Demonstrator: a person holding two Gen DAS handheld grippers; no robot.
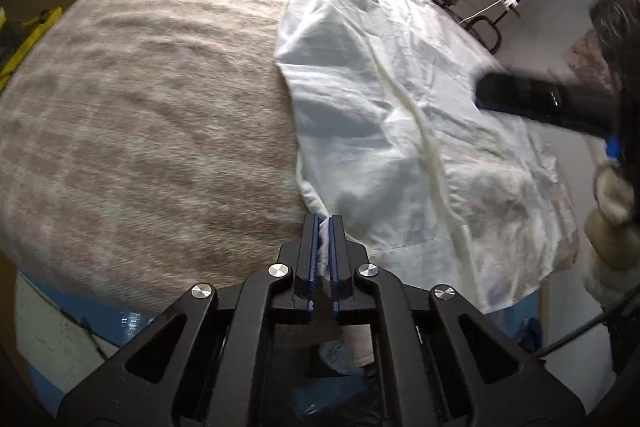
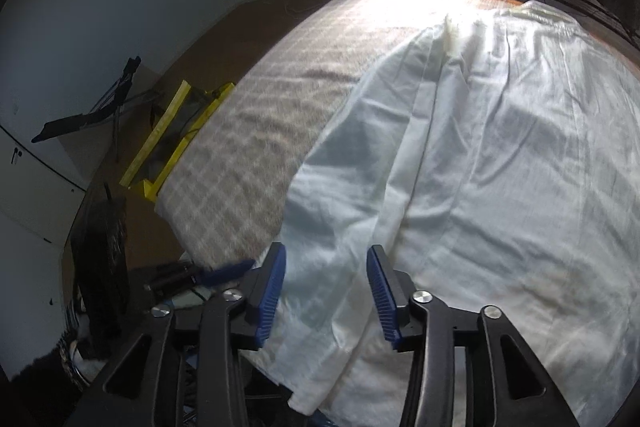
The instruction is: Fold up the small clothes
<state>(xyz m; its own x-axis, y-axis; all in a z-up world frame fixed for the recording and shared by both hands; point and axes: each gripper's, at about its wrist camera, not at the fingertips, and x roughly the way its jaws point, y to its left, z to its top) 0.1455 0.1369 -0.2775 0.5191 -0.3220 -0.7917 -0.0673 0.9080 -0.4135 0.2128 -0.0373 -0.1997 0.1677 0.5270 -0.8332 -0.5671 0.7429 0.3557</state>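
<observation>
- Beige-and-white plaid blanket [image 1: 140, 115] covers the table, 9 o'clock side.
- Left gripper [image 1: 324, 227] clenched on the near edge of the white thin cotton garment [image 1: 400, 107], 6 o'clock.
- Garment lies spread toward 2 o'clock.
- Right gripper [image 2: 326, 291] released, hovering over the hem.
- Step: corner pick-up. Next, likely: right grabs, both lift and fold.

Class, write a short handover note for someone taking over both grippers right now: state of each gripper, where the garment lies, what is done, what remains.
Left gripper: shut on the near edge of the white garment, a pinch of cloth between its fingers.
Right gripper: open, above the garment's near part, holding nothing.
Garment: spread, wrinkled, on the plaid blanket, mostly on its right side, with a lengthwise ridge down the middle.
Done: one edge gripped.
Left: probably grip a second point with the right, then carry the cloth over to fold it; no finished fold shows.
</observation>
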